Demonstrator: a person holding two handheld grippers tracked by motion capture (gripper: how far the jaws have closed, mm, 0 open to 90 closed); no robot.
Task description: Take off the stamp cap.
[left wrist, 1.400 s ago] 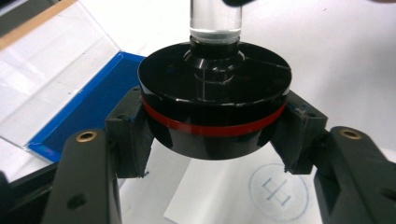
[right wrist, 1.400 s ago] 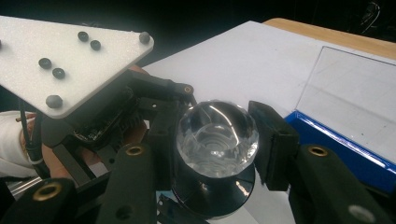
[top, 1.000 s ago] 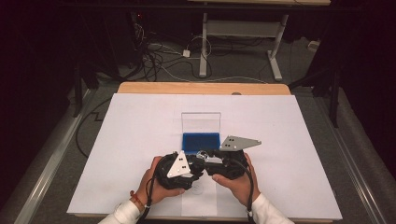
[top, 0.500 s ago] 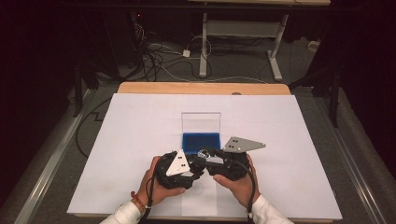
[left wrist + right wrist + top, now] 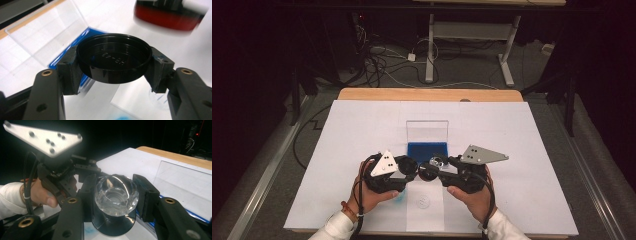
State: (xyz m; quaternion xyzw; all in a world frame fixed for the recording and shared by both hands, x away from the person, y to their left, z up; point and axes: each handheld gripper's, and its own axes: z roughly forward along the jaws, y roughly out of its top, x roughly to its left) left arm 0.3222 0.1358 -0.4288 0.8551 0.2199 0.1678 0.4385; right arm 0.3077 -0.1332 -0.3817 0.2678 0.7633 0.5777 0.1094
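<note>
My left gripper [image 5: 113,68] is shut on a round black cap [image 5: 113,58], hollow side up, one pad on each side of its rim. My right gripper [image 5: 116,196] is shut on a clear faceted glass piece [image 5: 116,193] that stands on a round black base [image 5: 113,226]. In the high view the left gripper [image 5: 409,172] and the right gripper [image 5: 432,169] face each other, tips a short gap apart, just in front of a blue case [image 5: 427,150]. Its clear lid [image 5: 427,131] stands upright. A blurred black and red round thing [image 5: 167,15] hangs beyond the cap.
A white sheet [image 5: 522,135] covers the table, with a wooden edge [image 5: 427,94] at the far side. A pale strip with a printed circle [image 5: 423,201] lies between the person's hands. Cables and a desk frame are on the floor beyond.
My left gripper has shifted left and slightly away with the black cap, widening the gap to the right gripper. The right gripper has stayed in place.
</note>
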